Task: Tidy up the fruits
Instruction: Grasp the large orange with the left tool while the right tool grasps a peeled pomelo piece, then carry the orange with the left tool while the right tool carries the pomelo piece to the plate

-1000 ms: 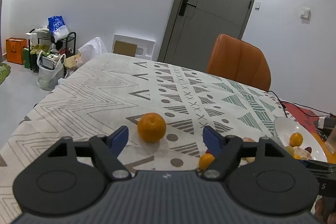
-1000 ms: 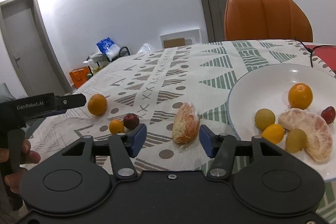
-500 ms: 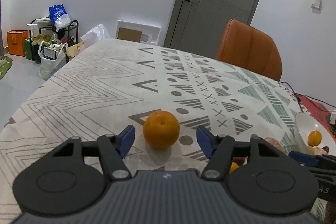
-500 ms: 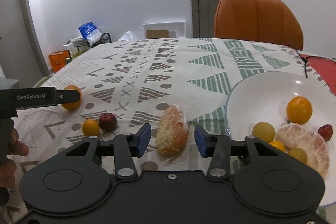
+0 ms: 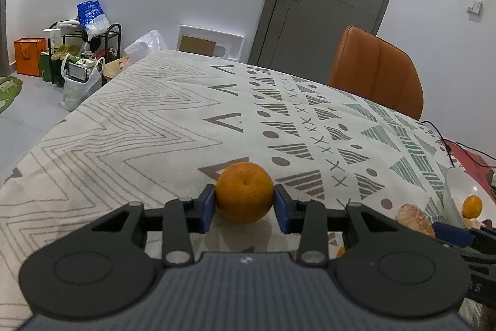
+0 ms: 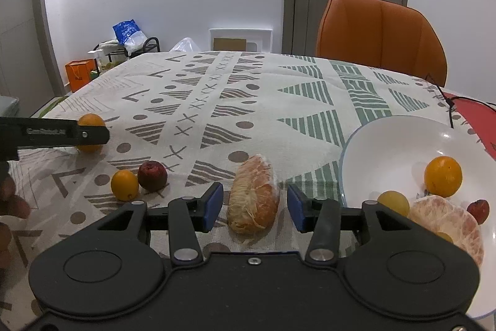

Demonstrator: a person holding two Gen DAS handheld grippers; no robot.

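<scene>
My left gripper (image 5: 244,207) is shut on an orange (image 5: 245,192) that rests on the patterned tablecloth; its blue pads touch both sides. The same orange (image 6: 90,123) shows at the left of the right wrist view, partly behind the left gripper. My right gripper (image 6: 254,209) is open, its pads on either side of a peeled citrus segment (image 6: 253,200) on the cloth, a small gap at each side. A white plate (image 6: 400,145) to the right holds an orange (image 6: 442,176), a peeled citrus piece (image 6: 449,225) and small yellow and red fruits.
A small yellow fruit (image 6: 124,185) and a dark red fruit (image 6: 152,176) lie on the cloth left of my right gripper. An orange chair (image 6: 381,33) stands at the far side. A black cable (image 6: 449,104) and red mat lie beyond the plate.
My left gripper moved forward around the orange and closed on it. My right gripper moved forward so the peeled segment sits between its narrowed jaws.
</scene>
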